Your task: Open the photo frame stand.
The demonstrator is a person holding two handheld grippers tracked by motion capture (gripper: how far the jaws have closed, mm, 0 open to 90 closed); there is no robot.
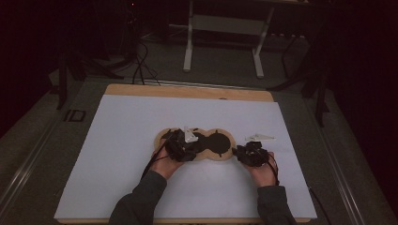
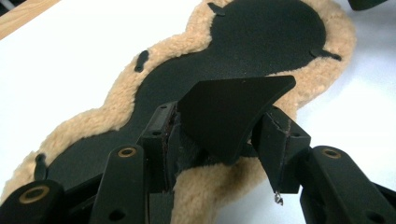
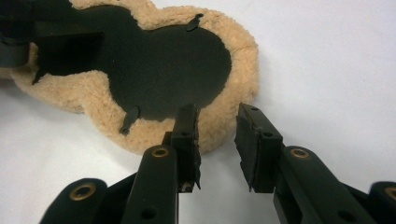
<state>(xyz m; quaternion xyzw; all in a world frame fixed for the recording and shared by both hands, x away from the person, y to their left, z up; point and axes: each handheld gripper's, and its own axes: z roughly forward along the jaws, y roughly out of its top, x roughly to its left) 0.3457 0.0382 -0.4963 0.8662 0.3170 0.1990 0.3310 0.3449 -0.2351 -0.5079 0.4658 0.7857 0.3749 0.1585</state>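
Note:
A peanut-shaped tan fleece pad with a black centre lies flat on the white sheet. My left gripper sits over the pad's left half. In the left gripper view its jaws stand apart, and a stiff black flap rises broadside between their tips, not pinched. The fleece rim runs along both sides of the black centre. My right gripper rests at the pad's right end. Its jaws are open with nothing between them, and one fingertip overlaps the fleece rim.
A white sheet covers most of the wooden table. Small black tabs stick out at the pad's rim. Beyond the table stand a white frame's legs, with cables on the dark floor.

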